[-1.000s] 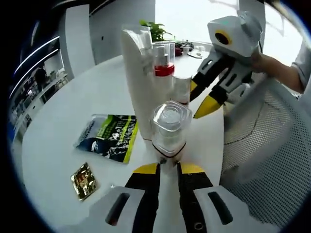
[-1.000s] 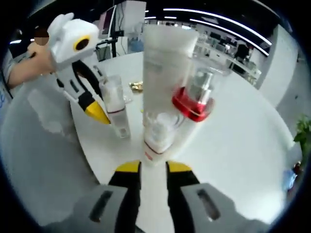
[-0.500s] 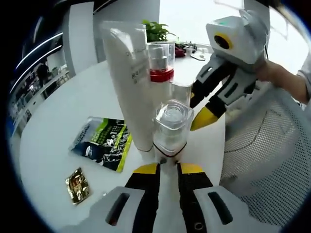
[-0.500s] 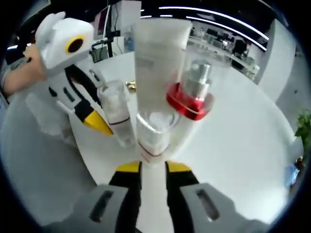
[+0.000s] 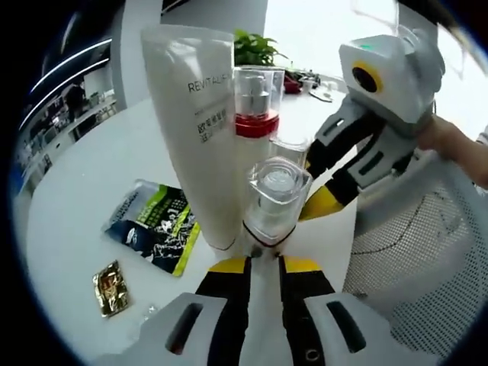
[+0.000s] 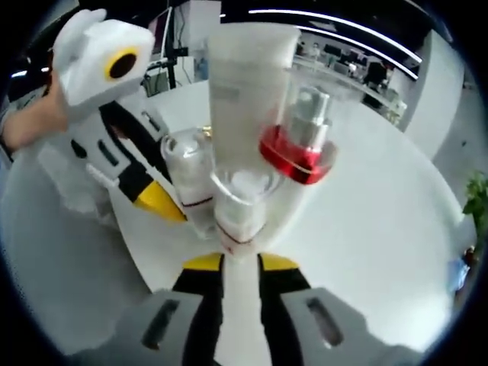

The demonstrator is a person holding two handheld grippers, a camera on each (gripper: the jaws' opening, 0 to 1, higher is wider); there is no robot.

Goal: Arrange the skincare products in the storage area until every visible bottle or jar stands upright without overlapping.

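Note:
A tall white tube [image 5: 194,130] stands cap-down on the white table [image 5: 76,175], seen from the other side as the tube [image 6: 244,99]. Right beside it is a pump bottle [image 5: 253,99] with a red collar and clear cap, also the pump bottle [image 6: 301,145]. My left gripper [image 5: 263,263] is shut on the base of a small clear-capped bottle [image 5: 274,194], upright and close to the tube. My right gripper [image 6: 231,263] is shut on a second small bottle [image 6: 240,202] pressed against the tube's foot. The right gripper [image 5: 316,200] enters from the right; the left gripper [image 6: 160,200] enters from the left.
A green-and-black sachet [image 5: 156,225] and a gold packet [image 5: 110,278] lie flat on the table left of the tube. A white mesh basket [image 5: 427,267] sits at the table's right side. A person's hand [image 5: 450,141] holds the right gripper. A plant [image 5: 255,49] stands far back.
Both grippers have closed in on the tube with their small bottles, which now stand nearer each other beside the tube's foot. The tube and pump bottle stay put.

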